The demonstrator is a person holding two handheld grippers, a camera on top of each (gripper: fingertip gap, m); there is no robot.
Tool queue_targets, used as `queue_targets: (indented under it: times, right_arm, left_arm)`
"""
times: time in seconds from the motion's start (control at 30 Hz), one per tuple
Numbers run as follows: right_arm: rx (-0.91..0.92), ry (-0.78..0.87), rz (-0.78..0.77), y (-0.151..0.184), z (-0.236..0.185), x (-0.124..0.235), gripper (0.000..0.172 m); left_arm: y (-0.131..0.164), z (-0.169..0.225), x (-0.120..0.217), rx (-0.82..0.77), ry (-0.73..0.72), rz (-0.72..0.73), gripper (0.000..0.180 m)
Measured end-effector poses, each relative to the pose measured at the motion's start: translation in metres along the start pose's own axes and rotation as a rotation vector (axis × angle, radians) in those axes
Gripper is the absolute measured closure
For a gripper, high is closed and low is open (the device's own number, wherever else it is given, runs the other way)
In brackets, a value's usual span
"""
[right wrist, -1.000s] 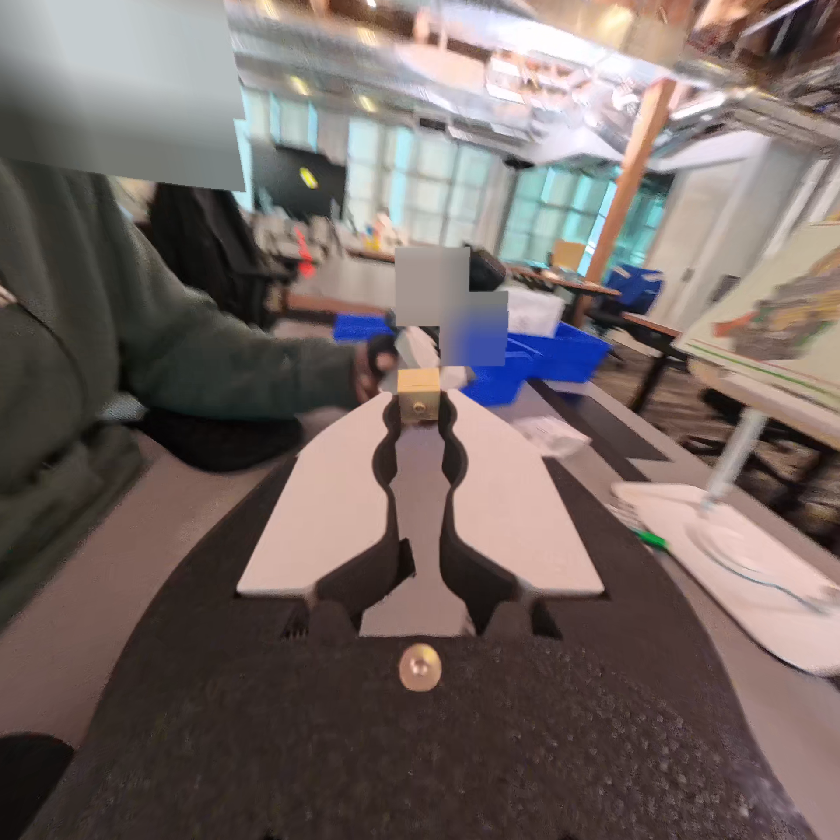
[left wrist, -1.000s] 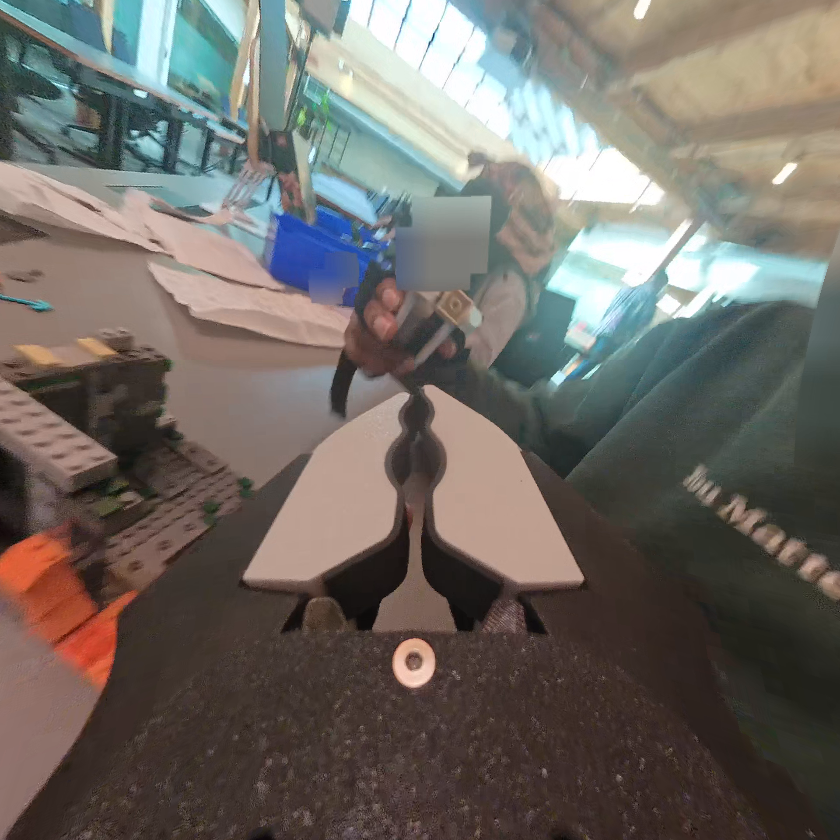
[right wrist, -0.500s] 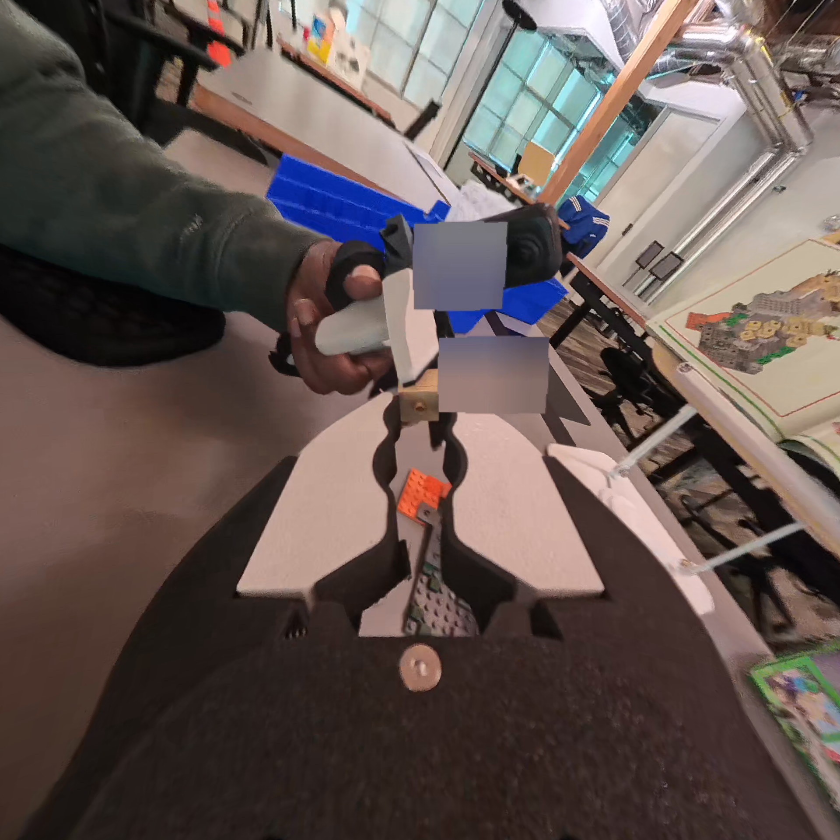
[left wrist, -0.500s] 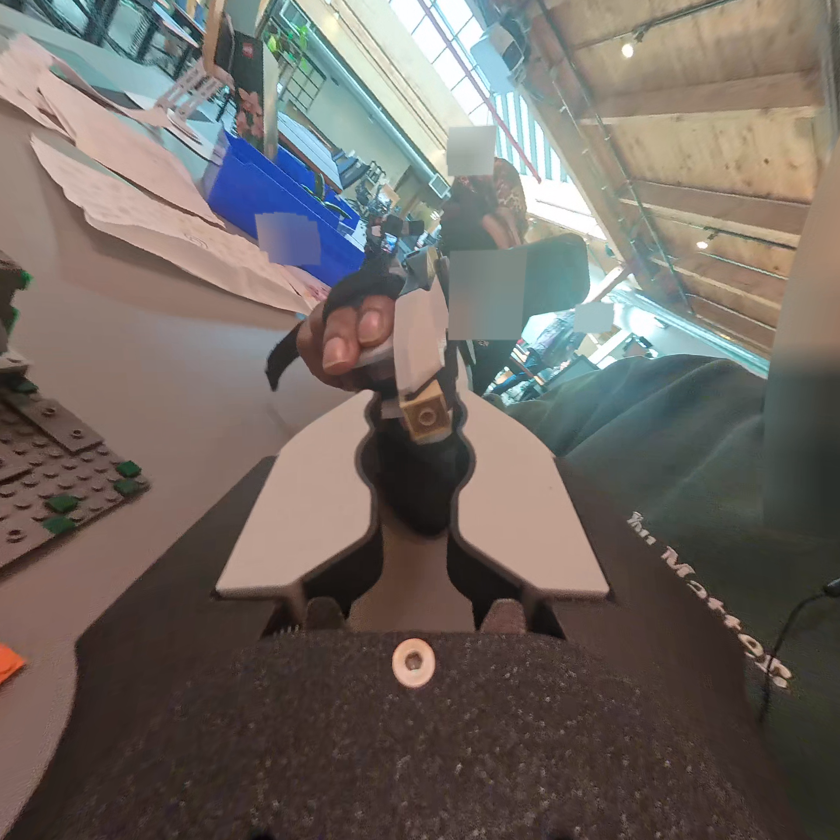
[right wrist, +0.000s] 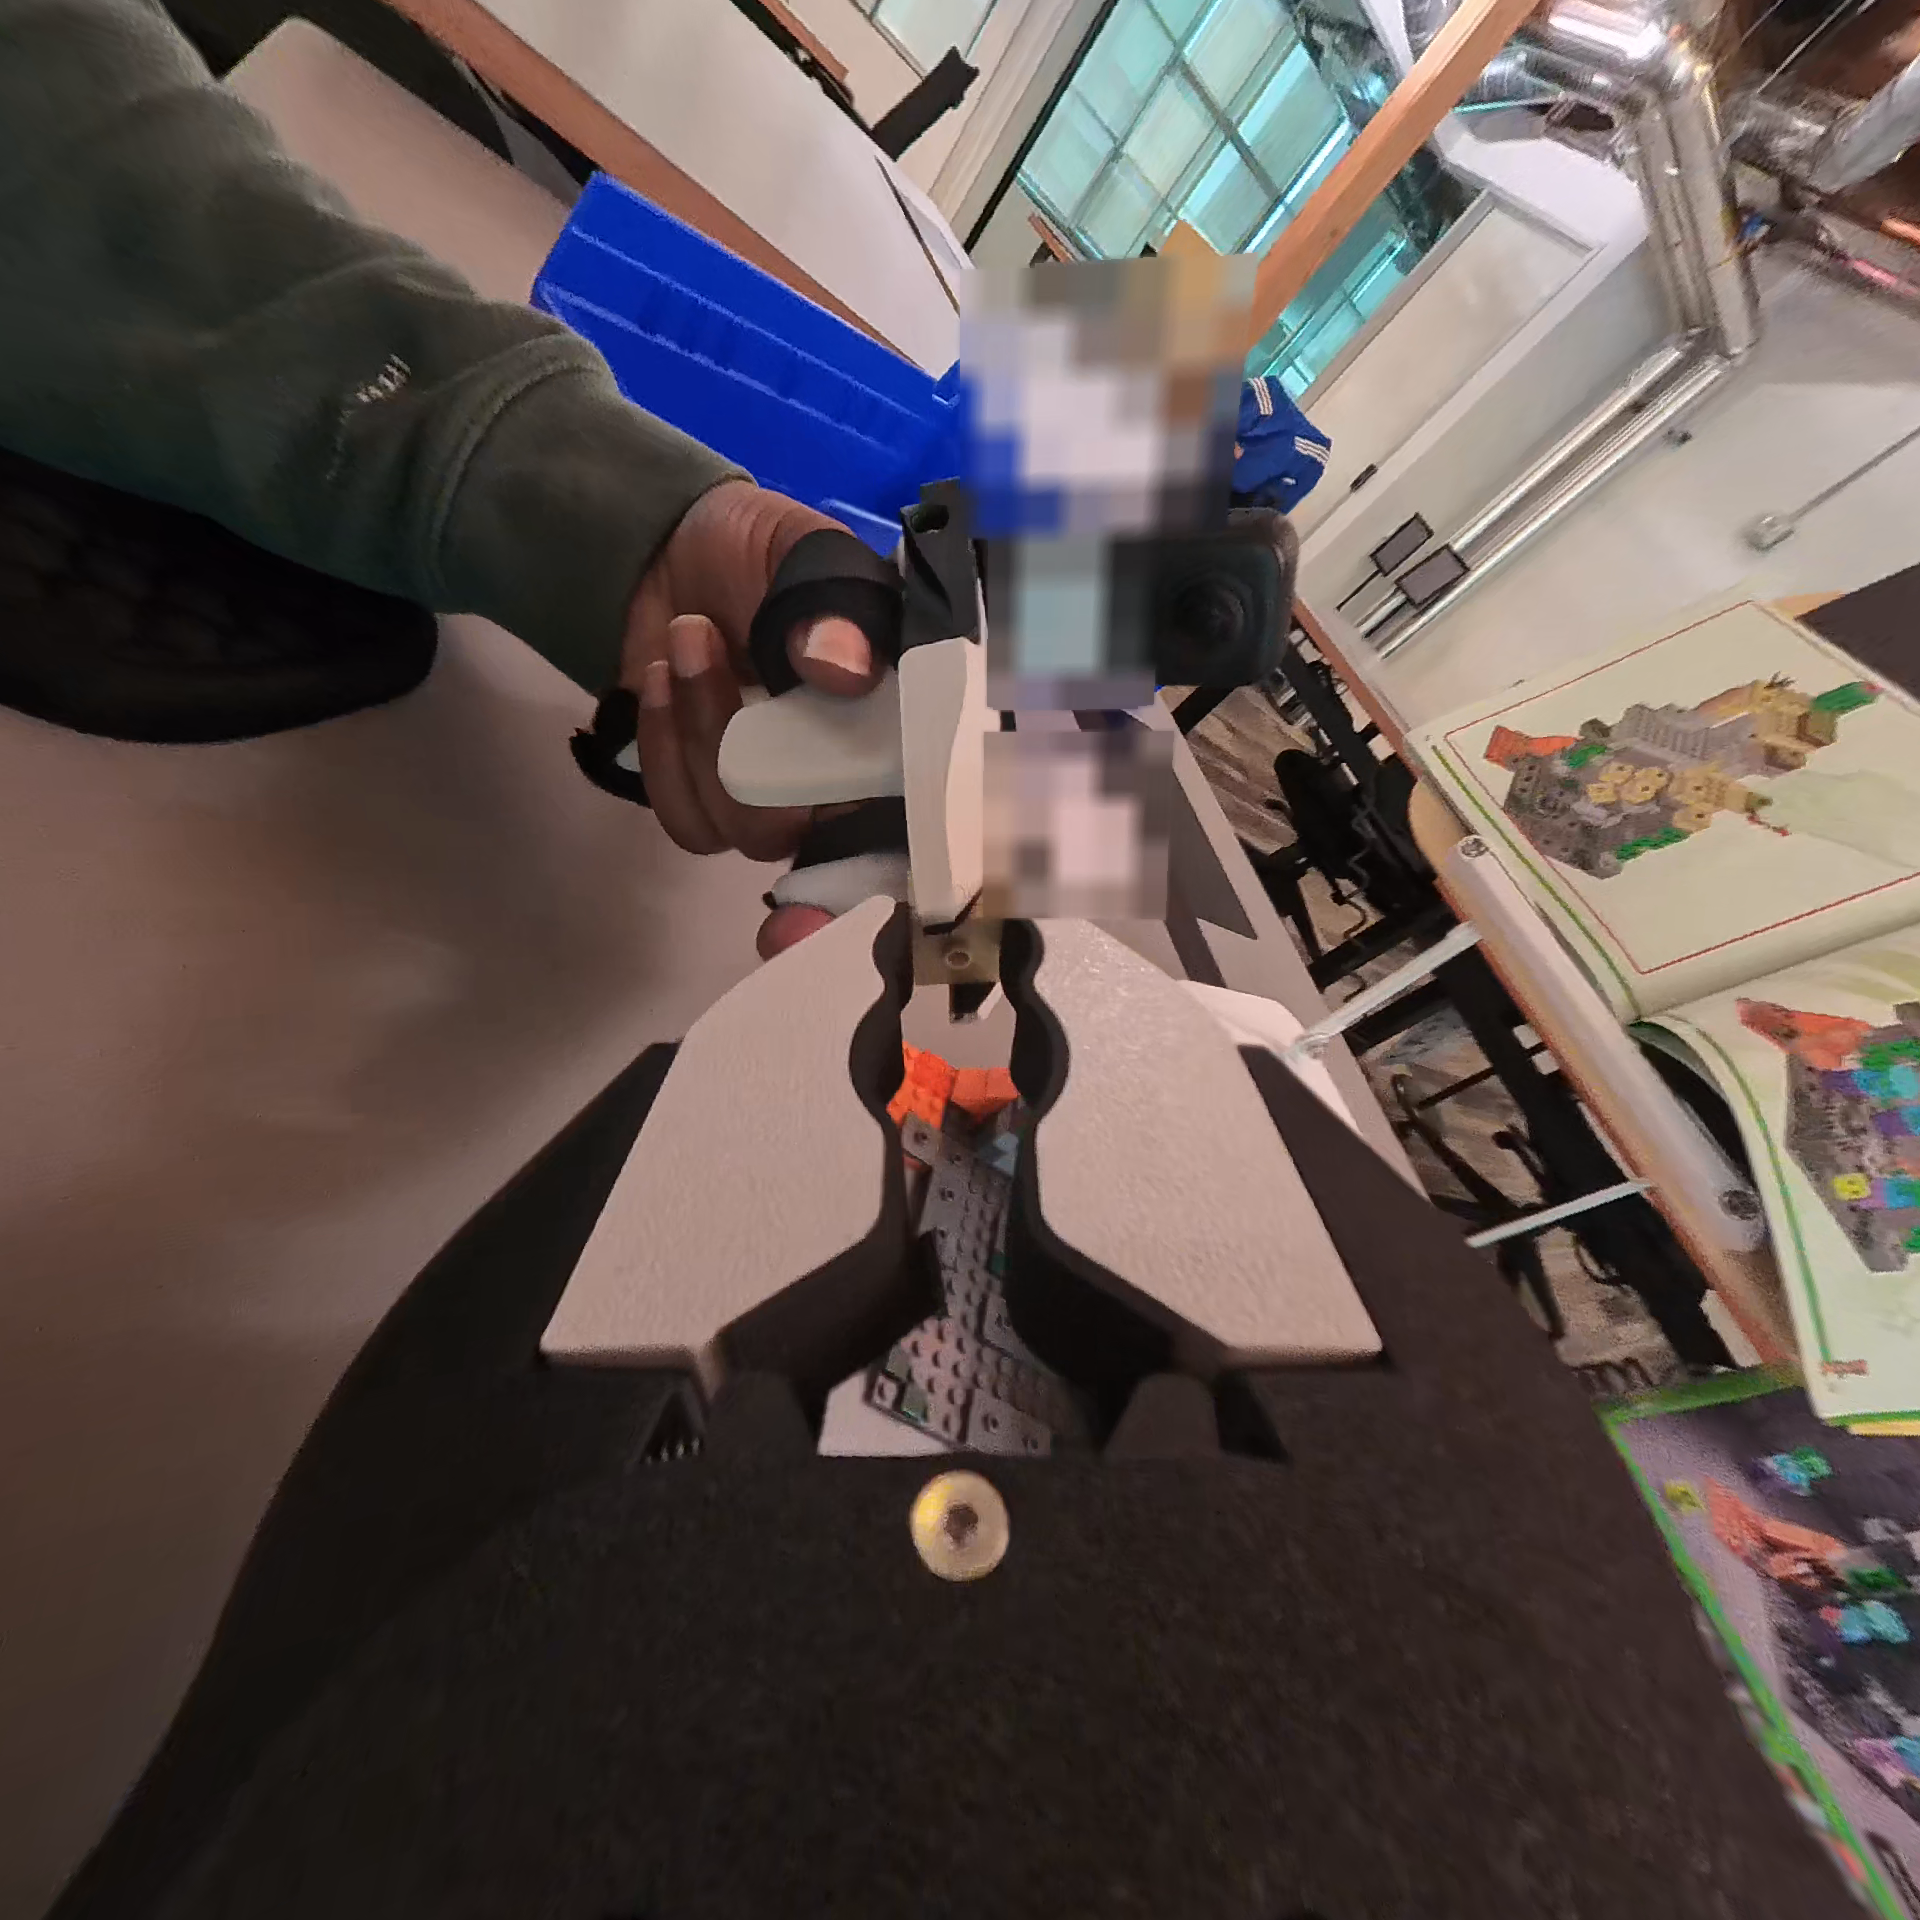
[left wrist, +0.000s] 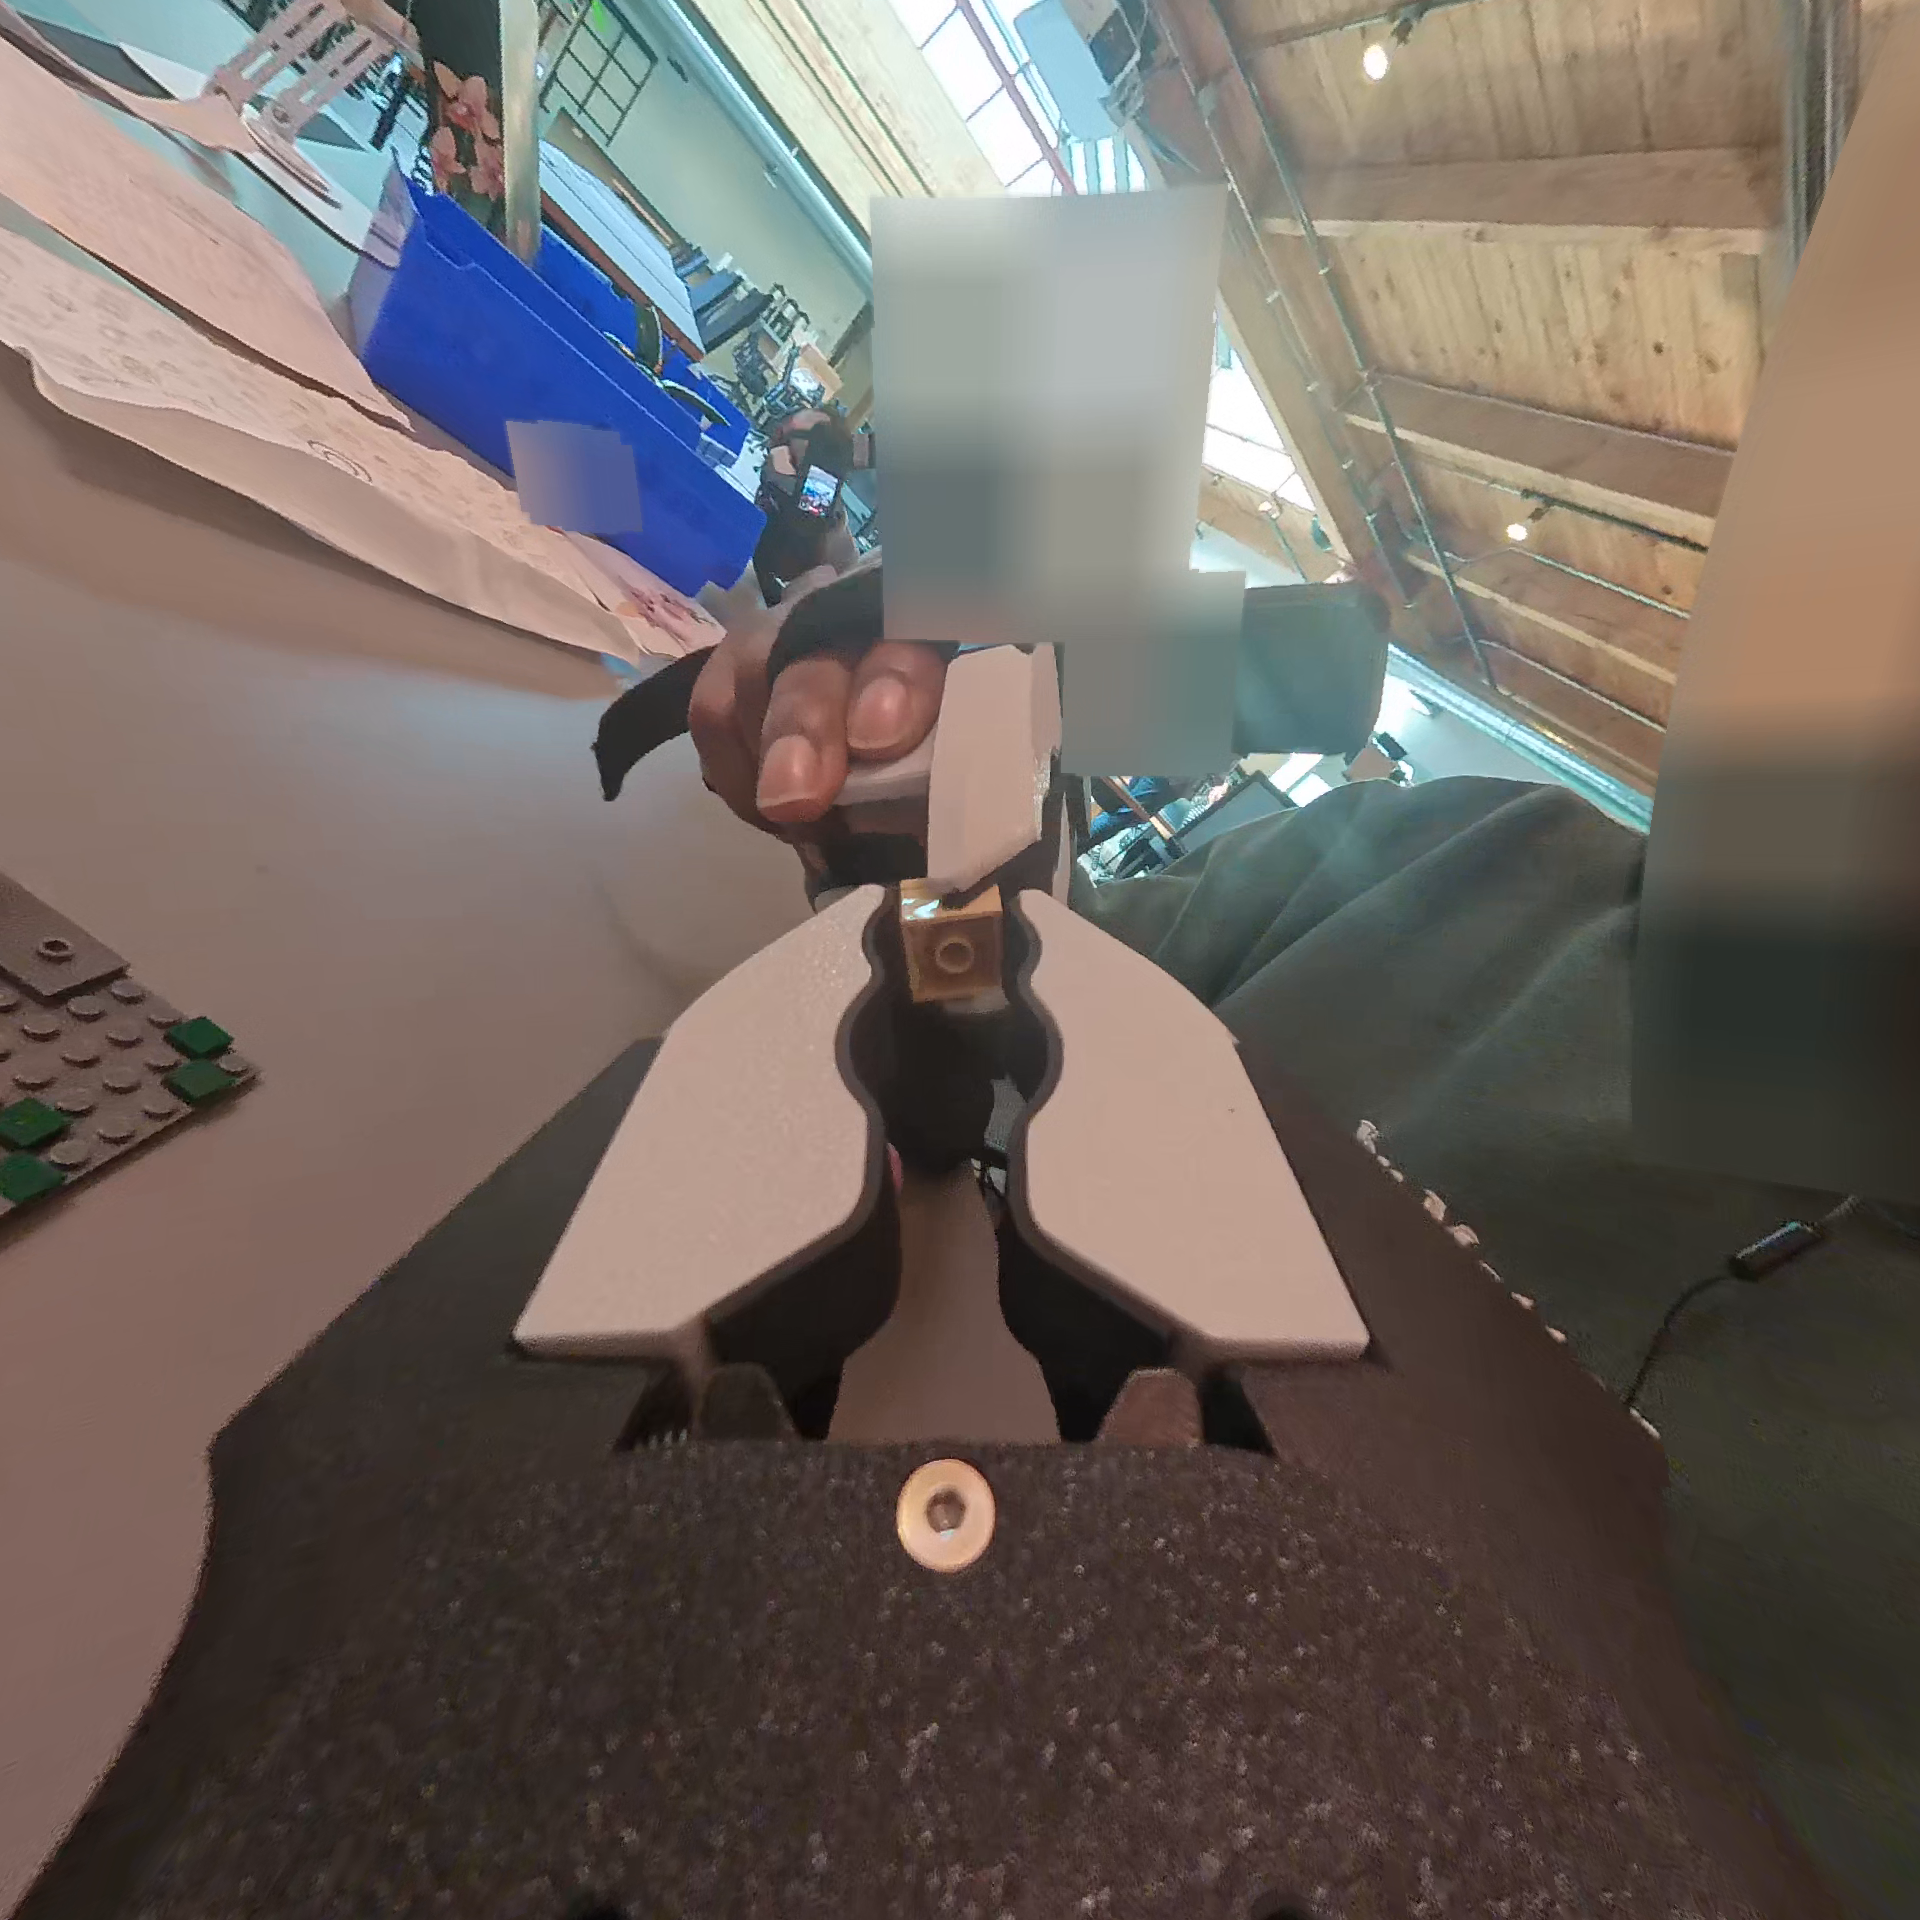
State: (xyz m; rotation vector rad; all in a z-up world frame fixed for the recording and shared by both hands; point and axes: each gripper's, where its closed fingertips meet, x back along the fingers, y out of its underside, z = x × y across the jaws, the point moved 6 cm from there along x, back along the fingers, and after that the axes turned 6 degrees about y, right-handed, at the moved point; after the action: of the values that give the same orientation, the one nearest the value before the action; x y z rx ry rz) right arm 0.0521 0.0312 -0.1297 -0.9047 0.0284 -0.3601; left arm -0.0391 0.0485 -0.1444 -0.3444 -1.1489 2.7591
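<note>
— While you hold both tools up over the bench (left wrist: 312,831), where does the tan brick (right wrist: 956,951) sit?

— Right at the tips of your right gripper (right wrist: 958,961); its jaws are clenched on the brick's two sides.

— And your left gripper (left wrist: 948,940)?

— The same brick stands between its tips, with a thin dark margin on each side, so those jaws look released, not pressing. Your right tool's white fingers (left wrist: 982,790) come down onto the brick from above. Below lie a grey studded plate (right wrist: 966,1340) and orange bricks (right wrist: 940,1086).
</note>
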Motion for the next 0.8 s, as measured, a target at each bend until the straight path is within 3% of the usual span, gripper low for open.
queue_targets:
  times: [0.3,0.37,0.47,0.67,0.8]
  right_arm:
    - [-0.077,-0.087,0.046,-0.008,0.003,0.010,0.156]
    - [-0.111,-0.030,0.066,-0.007,0.019,0.026,0.156]
    - [-0.119,0.025,0.075,-0.002,0.032,0.038,0.156]
    - [-0.283,-0.023,0.099,0.012,0.029,0.021,0.156]
    - [-0.386,-0.005,0.089,0.025,0.030,0.013,0.155]
  left_arm:
    - [0.000,0.010,-0.006,-0.041,0.029,-0.048,0.162]
    - [-0.007,0.017,0.013,-0.033,0.087,0.021,0.163]
    - [-0.021,0.015,0.043,-0.088,-0.019,0.099,0.163]
    - [-0.024,0.018,0.045,-0.200,-0.141,0.058,0.163]
    - [-0.030,0.030,0.051,-0.324,-0.321,0.015,0.163]
